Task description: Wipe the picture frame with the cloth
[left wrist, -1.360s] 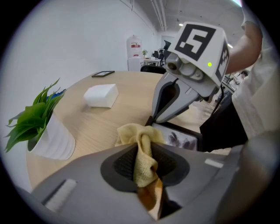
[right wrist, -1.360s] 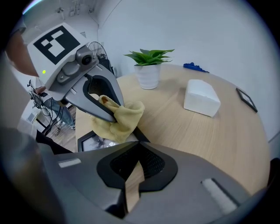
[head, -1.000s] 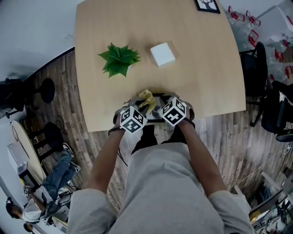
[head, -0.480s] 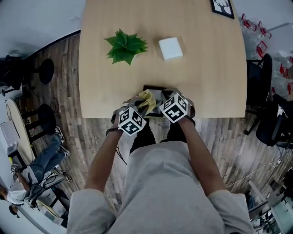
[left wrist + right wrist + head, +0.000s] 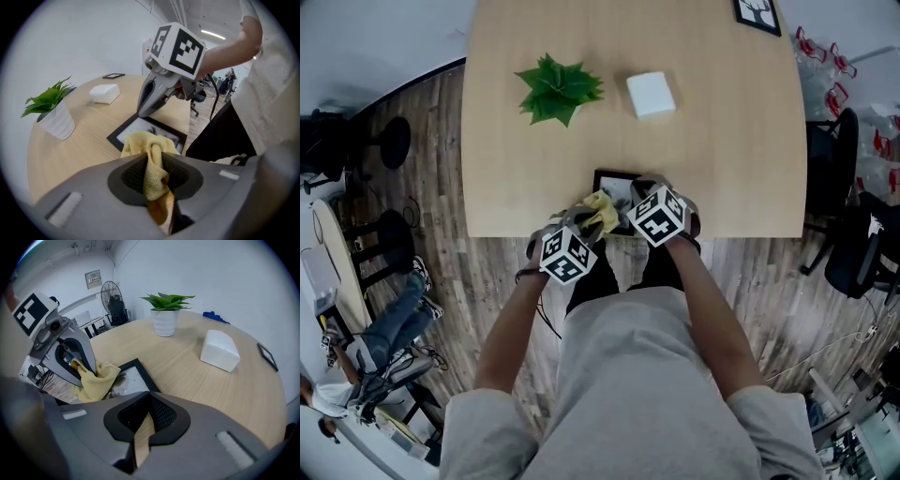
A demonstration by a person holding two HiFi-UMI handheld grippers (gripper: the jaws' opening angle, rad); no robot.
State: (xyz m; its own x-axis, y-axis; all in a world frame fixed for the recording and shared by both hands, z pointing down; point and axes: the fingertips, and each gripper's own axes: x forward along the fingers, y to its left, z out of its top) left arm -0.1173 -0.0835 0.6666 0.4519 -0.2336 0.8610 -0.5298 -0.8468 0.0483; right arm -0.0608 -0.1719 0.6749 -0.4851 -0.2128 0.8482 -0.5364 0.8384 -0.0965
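Observation:
A black picture frame (image 5: 612, 187) lies flat near the table's front edge; it also shows in the left gripper view (image 5: 151, 133) and the right gripper view (image 5: 133, 378). A yellow cloth (image 5: 599, 210) rests on the frame's near left part. My left gripper (image 5: 587, 221) is shut on the cloth (image 5: 153, 161), which bunches out past the jaws. My right gripper (image 5: 640, 194) is at the frame's right side, its jaws shut with nothing between them (image 5: 145, 423). From the left gripper view its tips (image 5: 142, 110) point down at the frame's far edge.
A green plant in a white pot (image 5: 558, 90) and a white box (image 5: 651, 95) stand farther back on the wooden table (image 5: 722, 141). A second small frame (image 5: 757, 13) lies at the far right corner. Chairs (image 5: 834, 141) stand to the right.
The left gripper and the cloth have drawn slightly toward the table's near edge, uncovering more of the frame's far left corner. The right gripper has stayed at the frame.

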